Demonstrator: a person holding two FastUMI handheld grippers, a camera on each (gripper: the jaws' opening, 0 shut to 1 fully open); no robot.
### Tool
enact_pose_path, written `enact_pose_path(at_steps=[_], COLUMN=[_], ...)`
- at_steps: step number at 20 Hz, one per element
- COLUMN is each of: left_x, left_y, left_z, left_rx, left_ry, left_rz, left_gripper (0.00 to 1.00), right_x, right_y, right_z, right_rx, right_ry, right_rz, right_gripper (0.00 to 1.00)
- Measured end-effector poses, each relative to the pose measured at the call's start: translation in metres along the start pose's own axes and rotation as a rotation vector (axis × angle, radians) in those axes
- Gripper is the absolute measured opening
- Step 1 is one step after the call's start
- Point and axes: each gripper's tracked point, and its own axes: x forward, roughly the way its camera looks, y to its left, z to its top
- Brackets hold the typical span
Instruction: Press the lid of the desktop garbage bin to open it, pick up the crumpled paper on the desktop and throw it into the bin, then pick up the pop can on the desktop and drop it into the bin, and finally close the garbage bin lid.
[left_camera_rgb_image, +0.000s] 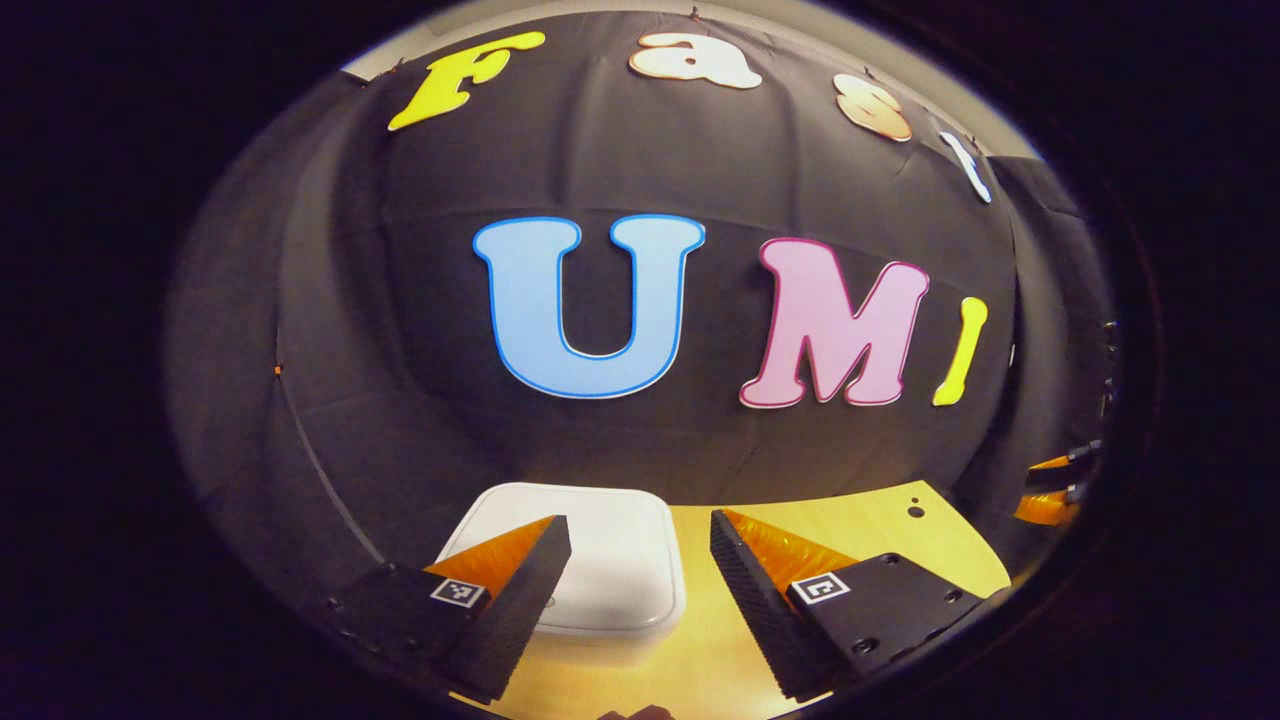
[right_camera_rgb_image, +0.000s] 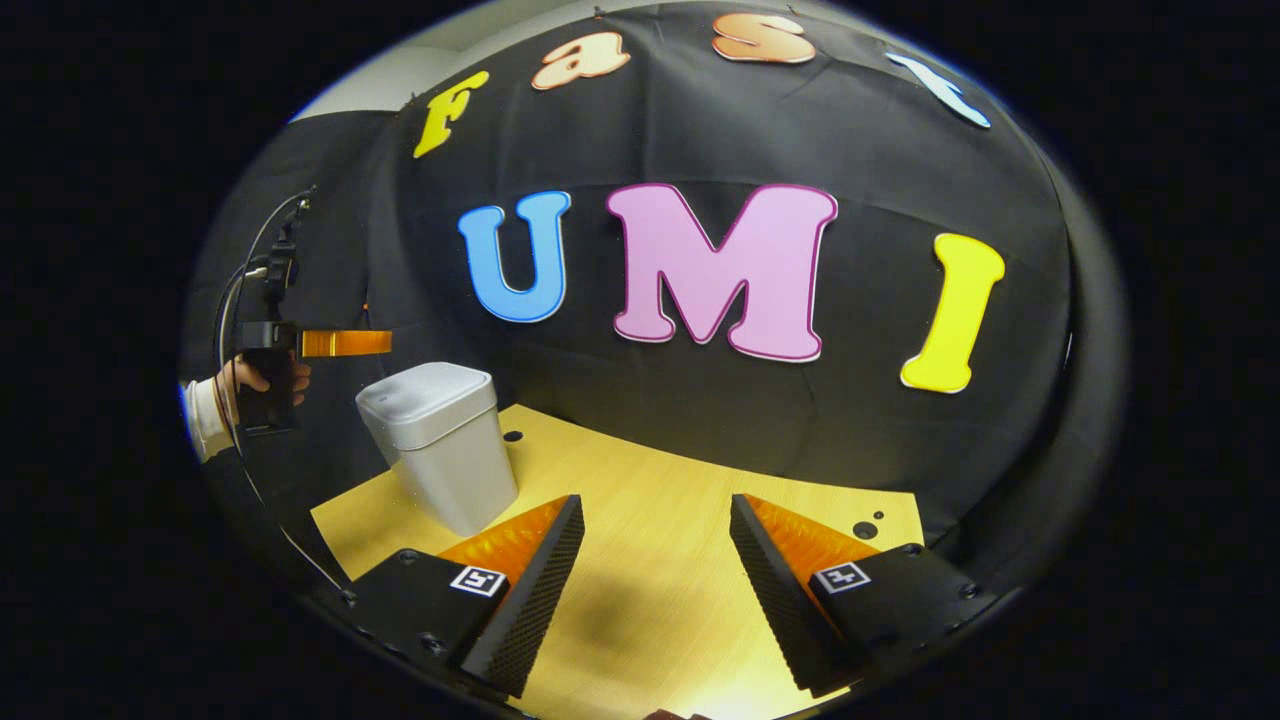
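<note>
The garbage bin (right_camera_rgb_image: 440, 445), lid shut, stands near the surface's (right_camera_rgb_image: 660, 520) back left edge; beside it lies open passage.

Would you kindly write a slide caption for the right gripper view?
Right gripper open over the table; left gripper, in a hand, hovers by the closed bin.

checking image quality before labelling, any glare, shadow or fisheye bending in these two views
Left gripper view: the bin lid is bright, nearly washed out; the table edge bows. Right gripper view: a soft shadow lies on the table between the fingers; the garbage bin leans, bent by the lens.
</note>
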Motion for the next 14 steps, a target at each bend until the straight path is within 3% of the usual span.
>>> enact_pose_path(at_steps=[3, 7, 10, 14], left_x=[-0.039, -0.105, -0.157, -0.215], left_y=[-0.033, -0.080, -0.110, -0.136], left_z=[0.017, 0.015, 0.007, -0.002], left_rx=[0.010, 0.048, 0.064, 0.051], left_ry=[-0.115, -0.168, -0.192, -0.227], left_rz=[-0.031, -0.066, -0.071, -0.074], left_gripper=[0.94, 0.94, 0.93, 0.94], right_x=[-0.029, -0.083, -0.129, -0.186], right_y=[0.017, 0.026, 0.043, 0.046], right_z=[0.012, 0.034, 0.034, 0.043], right_rx=[-0.006, -0.034, -0.006, -0.108], right_ry=[-0.056, -0.156, -0.163, -0.232], right_rz=[-0.001, -0.069, -0.093, -0.177], right_gripper=[0.95, 0.97, 0.97, 0.97])
